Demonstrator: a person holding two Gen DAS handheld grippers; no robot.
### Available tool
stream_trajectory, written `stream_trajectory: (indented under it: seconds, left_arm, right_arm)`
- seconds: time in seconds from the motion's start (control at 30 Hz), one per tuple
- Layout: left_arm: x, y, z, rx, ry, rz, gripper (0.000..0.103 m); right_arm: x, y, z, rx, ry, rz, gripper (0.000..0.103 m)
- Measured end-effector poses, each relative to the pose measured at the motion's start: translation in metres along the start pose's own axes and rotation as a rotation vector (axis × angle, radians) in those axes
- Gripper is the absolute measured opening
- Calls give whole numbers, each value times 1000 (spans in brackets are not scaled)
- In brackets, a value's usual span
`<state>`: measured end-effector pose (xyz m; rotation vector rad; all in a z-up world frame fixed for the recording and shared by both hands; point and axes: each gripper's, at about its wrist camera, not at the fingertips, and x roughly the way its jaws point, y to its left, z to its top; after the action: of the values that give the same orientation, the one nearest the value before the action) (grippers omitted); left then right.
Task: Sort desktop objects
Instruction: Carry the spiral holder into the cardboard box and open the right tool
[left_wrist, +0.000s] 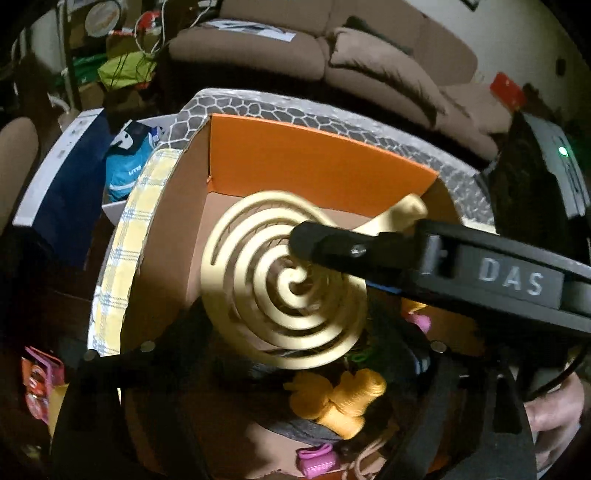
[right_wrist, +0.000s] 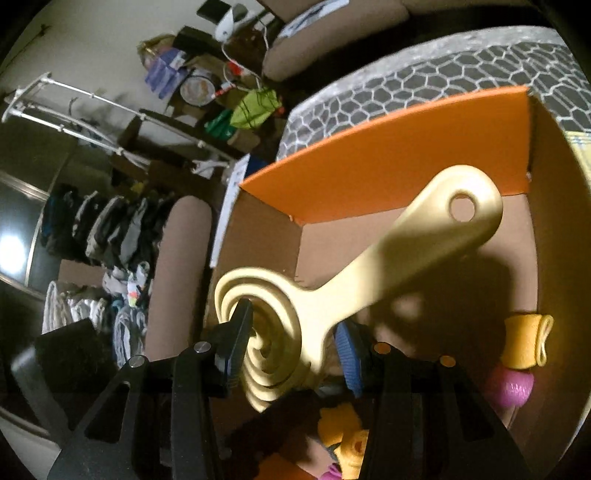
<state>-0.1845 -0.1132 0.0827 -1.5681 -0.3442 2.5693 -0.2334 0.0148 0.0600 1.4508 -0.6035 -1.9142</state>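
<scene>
Thing in hand: cream plastic spiral-headed paddle with a flat handle and a hanging hole (right_wrist: 373, 280), held in the air over the open cardboard box with an orange flap (right_wrist: 388, 162).
Right gripper (right_wrist: 291, 354): jaws narrowed onto the spiral head, one black pad on each face of the disc; this hand carries the paddle.
Left gripper (left_wrist: 258, 417): jaws spread wide and empty; only its dark frame shows at the lower edge of its own view, with the spiral head (left_wrist: 284, 280) just in front of it and above the box contents.
Long axis: from the gripped spiral head the handle runs up and away from the right jaws, toward the far orange flap, its holed end (right_wrist: 461, 206) free.
Below: yellow yarn bundles (left_wrist: 340, 402) and pink pieces (left_wrist: 317, 458) already lie on the box floor, under the paddle.
Nearer hand: the right, since it holds the paddle; the left only stands by.
Next move, as judged: lower and let go inside the box, with the handle kept clear of the far flap.
</scene>
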Motion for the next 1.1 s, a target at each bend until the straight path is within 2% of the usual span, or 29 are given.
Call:
stream_trajectory:
  seconds: [0.2, 0.3, 0.4, 0.53, 0.8, 1.1]
  left_arm:
    - [9, -12, -2, 41, 23, 88, 93]
    - [12, -12, -1, 50, 28, 107, 93]
    - [10, -11, -1, 50, 30, 94, 93]
    - [0, -1, -1, -8, 30, 44, 93]
    - [-29, 16, -8, -76, -4, 34, 93]
    - [-65, 18, -40, -134, -49, 11, 101]
  right_arm:
    - [18, -19, 3, 66, 74, 7, 49]
    - [21, -27, 3, 90, 83, 19, 49]
    - [20, -30, 4, 101, 86, 19, 49]
    - [12, -31, 5, 103, 78, 12, 49]
    - [-13, -17, -1, 42, 43, -42, 52]
    - [-56, 11, -27, -60, 3, -139, 60]
